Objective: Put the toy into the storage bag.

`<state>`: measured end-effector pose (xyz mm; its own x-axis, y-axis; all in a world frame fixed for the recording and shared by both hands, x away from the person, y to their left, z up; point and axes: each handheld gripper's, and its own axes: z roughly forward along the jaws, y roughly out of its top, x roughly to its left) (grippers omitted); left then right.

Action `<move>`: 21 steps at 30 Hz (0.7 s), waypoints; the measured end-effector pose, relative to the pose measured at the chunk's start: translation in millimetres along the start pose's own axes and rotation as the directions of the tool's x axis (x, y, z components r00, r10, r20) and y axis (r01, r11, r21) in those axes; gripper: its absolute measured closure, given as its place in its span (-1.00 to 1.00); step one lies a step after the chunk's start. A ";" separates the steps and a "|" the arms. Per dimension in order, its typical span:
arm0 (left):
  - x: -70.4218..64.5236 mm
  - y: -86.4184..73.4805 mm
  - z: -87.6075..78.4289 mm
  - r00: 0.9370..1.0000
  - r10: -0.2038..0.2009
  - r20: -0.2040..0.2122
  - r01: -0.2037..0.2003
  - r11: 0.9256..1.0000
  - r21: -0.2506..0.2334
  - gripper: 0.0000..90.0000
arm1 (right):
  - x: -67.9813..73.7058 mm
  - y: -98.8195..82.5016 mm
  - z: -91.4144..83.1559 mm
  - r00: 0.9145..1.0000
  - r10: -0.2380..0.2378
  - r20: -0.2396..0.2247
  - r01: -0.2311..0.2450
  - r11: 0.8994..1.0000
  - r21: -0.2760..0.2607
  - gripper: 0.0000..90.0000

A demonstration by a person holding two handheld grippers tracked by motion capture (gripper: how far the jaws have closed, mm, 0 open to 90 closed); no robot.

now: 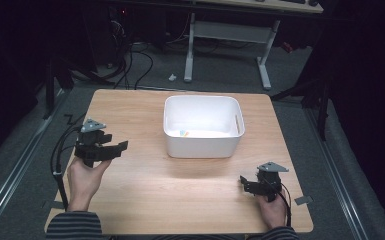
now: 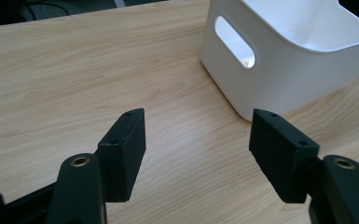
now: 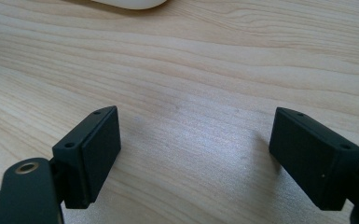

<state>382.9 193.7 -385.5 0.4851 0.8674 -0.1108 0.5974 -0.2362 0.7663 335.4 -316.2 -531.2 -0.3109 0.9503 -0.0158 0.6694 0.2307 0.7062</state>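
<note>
My left gripper hovers over the table's left side, held by a hand, jaws pointing right toward a white plastic bin. In the left gripper view its jaws stand open with bare wood between them, and the bin rises just ahead to the right. My right gripper sits low near the front right of the table, jaws pointing left. Its jaws are wide open over bare wood. A small coloured item lies inside the bin; I cannot tell what it is.
The wooden table has the bin at its middle back. A handle slot cuts the bin's near wall. Cables trail from the left gripper over the table's left edge. A desk frame stands on the floor behind.
</note>
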 end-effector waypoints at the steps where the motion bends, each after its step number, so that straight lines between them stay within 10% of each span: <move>1: 0.0 0.0 0.0 1.000 0.000 0.000 0.000 1.000 0.000 -0.19 | 0.0 0.0 0.0 1.000 0.000 0.000 0.000 1.000 0.000 -0.63; 21: 3.9 -37.5 8.2 0.999 -0.039 -0.007 0.039 0.999 0.016 -0.26 | 0.1 0.0 0.1 1.000 0.000 -0.001 0.000 1.000 -0.001 -0.63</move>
<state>367.6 202.3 -419.9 0.4568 0.8791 -0.1364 0.6260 -0.2087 0.7514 335.5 -316.1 -531.2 -0.3115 0.9501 -0.0155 0.6685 0.2307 0.7070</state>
